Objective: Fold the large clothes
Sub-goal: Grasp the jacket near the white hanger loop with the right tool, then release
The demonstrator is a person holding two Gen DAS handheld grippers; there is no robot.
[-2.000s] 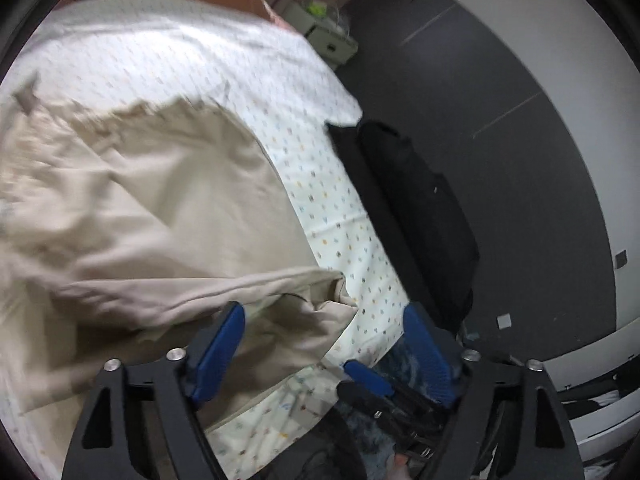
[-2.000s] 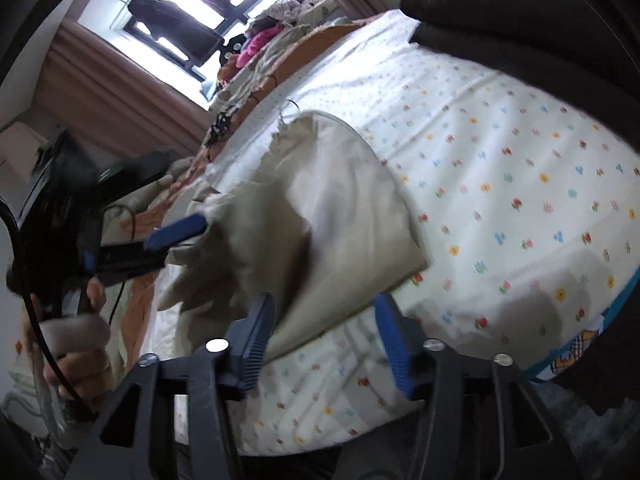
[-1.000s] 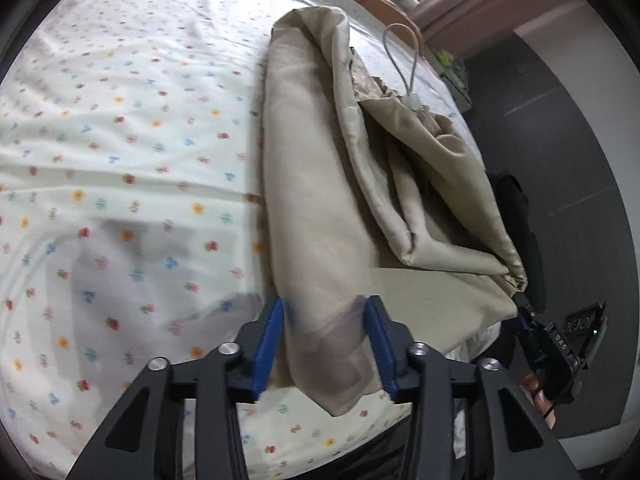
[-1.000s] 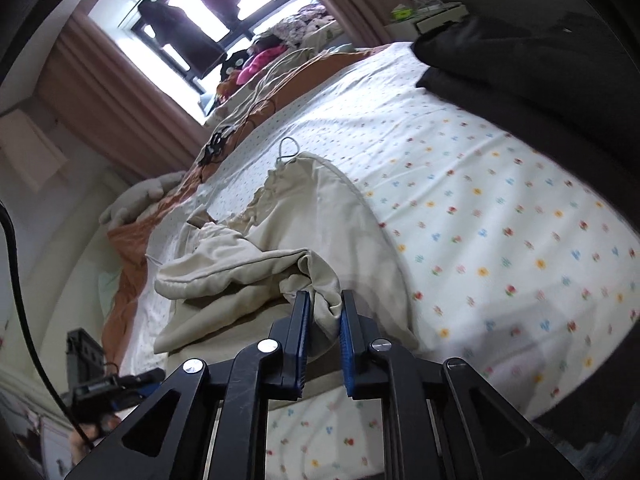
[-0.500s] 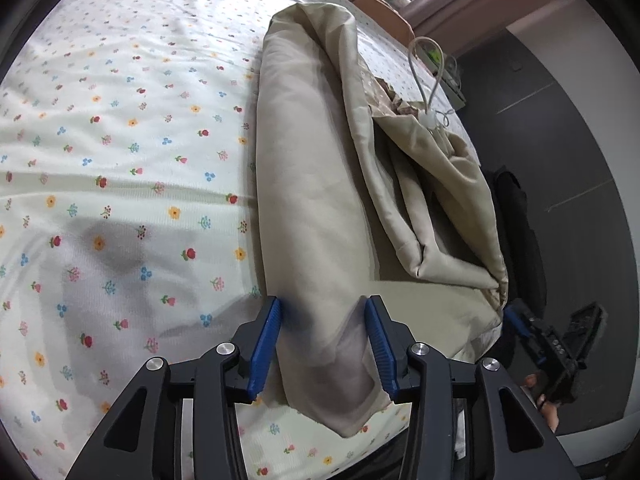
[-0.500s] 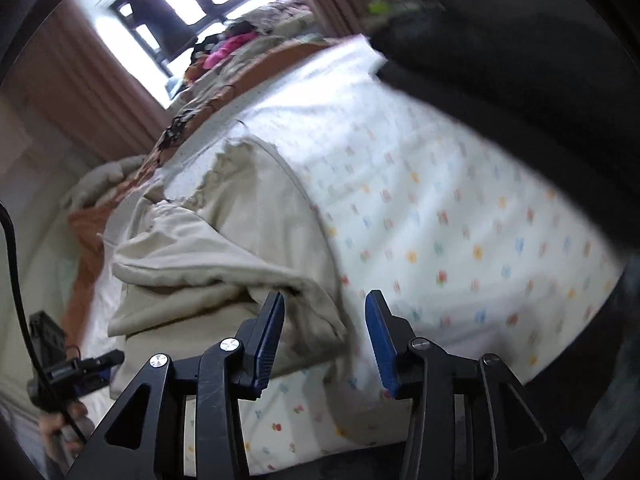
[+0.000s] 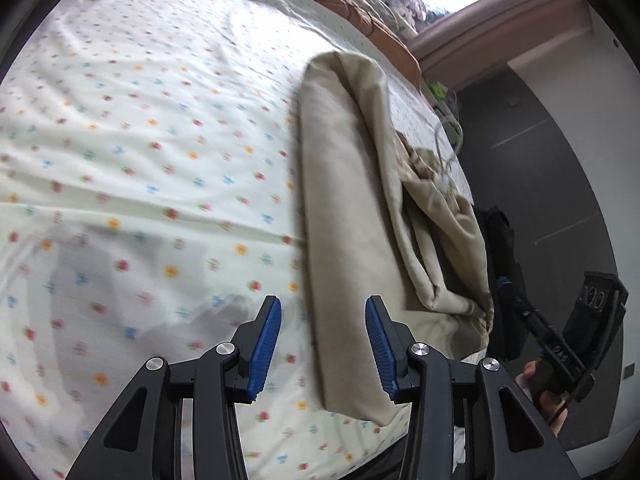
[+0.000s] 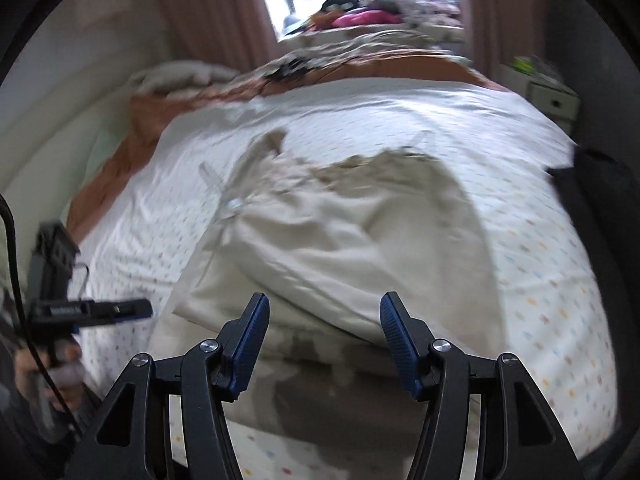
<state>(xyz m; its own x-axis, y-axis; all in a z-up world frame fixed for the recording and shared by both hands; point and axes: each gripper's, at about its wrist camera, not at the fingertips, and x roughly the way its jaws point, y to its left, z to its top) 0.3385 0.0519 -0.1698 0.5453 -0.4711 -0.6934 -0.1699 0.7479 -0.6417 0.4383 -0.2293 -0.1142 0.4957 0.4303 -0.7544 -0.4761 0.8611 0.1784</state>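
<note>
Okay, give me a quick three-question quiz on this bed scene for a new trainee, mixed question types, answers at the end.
1. True or false: the beige garment lies on the flowered bedsheet.
2. Multiple choice: in the right wrist view, the right gripper is A) clamped on the garment, B) above it with nothing pinched, C) gripping the sheet.
3. Short answer: what dark thing sits at the bed's edge beyond the garment in the left wrist view?

Key
1. True.
2. B; its jaws are opening, with the garment below them.
3. A black piece of clothing. The left gripper also pinches nothing.
</note>
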